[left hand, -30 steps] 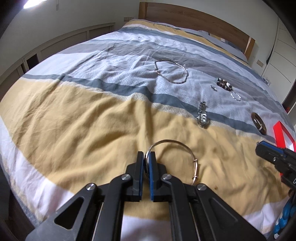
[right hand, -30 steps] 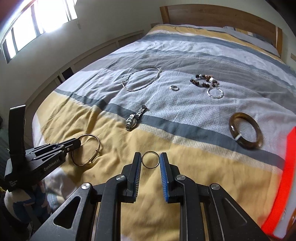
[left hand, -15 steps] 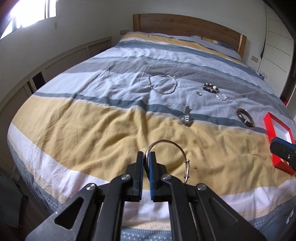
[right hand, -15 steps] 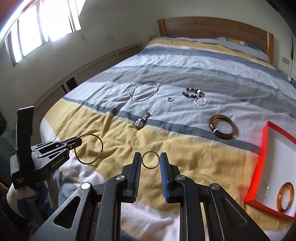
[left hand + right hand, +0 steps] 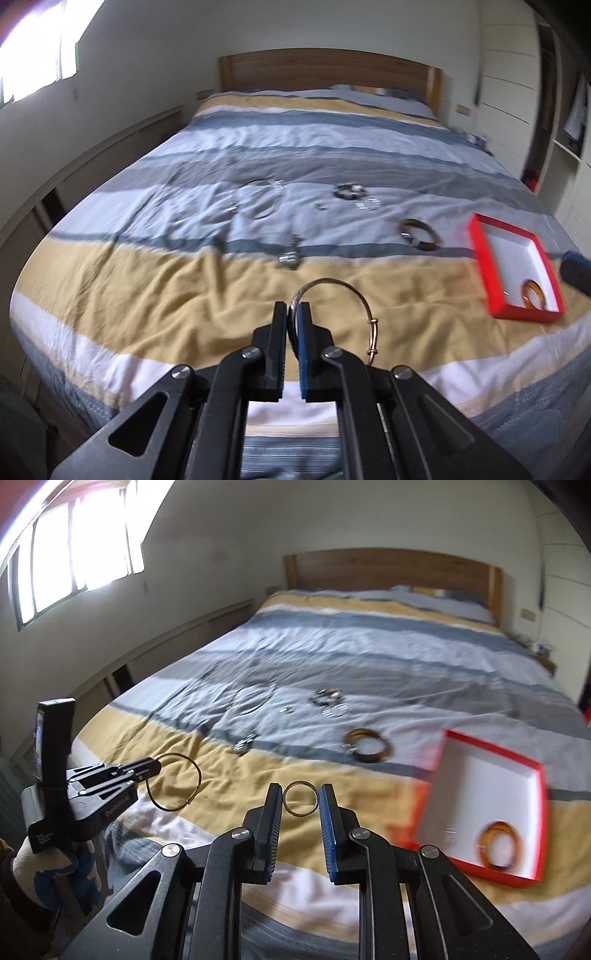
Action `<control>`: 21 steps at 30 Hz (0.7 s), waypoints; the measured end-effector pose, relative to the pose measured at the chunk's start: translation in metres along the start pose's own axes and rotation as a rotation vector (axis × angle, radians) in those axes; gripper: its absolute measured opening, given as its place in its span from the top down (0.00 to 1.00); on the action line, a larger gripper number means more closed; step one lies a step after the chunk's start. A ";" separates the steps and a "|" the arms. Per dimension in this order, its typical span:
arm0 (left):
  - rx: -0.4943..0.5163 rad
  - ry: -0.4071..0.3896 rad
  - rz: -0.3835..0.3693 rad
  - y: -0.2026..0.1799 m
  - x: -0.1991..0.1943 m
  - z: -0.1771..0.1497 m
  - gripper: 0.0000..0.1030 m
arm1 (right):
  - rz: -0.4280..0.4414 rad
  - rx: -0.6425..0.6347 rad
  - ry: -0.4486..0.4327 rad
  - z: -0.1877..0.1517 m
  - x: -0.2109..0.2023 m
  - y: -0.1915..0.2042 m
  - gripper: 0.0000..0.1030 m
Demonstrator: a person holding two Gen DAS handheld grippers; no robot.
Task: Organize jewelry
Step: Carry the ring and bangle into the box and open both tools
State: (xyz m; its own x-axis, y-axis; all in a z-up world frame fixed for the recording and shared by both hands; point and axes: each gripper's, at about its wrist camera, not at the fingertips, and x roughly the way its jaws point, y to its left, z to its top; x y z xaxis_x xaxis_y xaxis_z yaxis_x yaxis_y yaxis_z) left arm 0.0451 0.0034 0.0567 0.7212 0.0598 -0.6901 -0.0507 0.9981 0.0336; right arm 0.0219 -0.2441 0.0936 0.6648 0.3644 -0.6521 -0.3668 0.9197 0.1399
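Both grippers were lifted back: left gripper [image 5: 294, 312] clamps the thin gold wire bangle [image 5: 345, 295], right gripper [image 5: 301, 805] pinches the small silver ring [image 5: 301, 804]; each should be released low inside the red box [image 5: 537, 812], far right.

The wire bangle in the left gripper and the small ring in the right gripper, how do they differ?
The wire bangle is the larger, thin hoop with small sliding beads on it; the small ring is a plain, tighter circle. The left gripper pinches the bangle by its rim, so most of it sticks out beyond the fingers, while the right gripper spans the ring across its full width. Both are metal hoops held above the yellow stripe of the bedspread.
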 end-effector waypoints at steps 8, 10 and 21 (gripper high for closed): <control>0.095 -0.027 -0.111 -0.080 -0.012 0.014 0.96 | -0.118 0.083 -0.040 -0.020 -0.056 -0.060 0.80; 0.119 -0.029 -0.135 -0.098 -0.013 0.018 0.96 | -0.130 0.110 -0.042 -0.024 -0.060 -0.073 0.80; 0.225 0.000 -0.223 -0.181 0.008 0.040 0.96 | -0.154 0.215 -0.020 -0.038 -0.038 -0.146 0.80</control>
State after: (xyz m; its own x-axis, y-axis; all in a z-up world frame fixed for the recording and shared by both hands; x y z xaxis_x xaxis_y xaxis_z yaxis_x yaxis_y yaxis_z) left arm 0.0881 -0.1763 0.0742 0.6973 -0.1611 -0.6985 0.2633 0.9639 0.0405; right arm 0.0258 -0.3980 0.0696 0.7160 0.2184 -0.6631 -0.1147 0.9737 0.1969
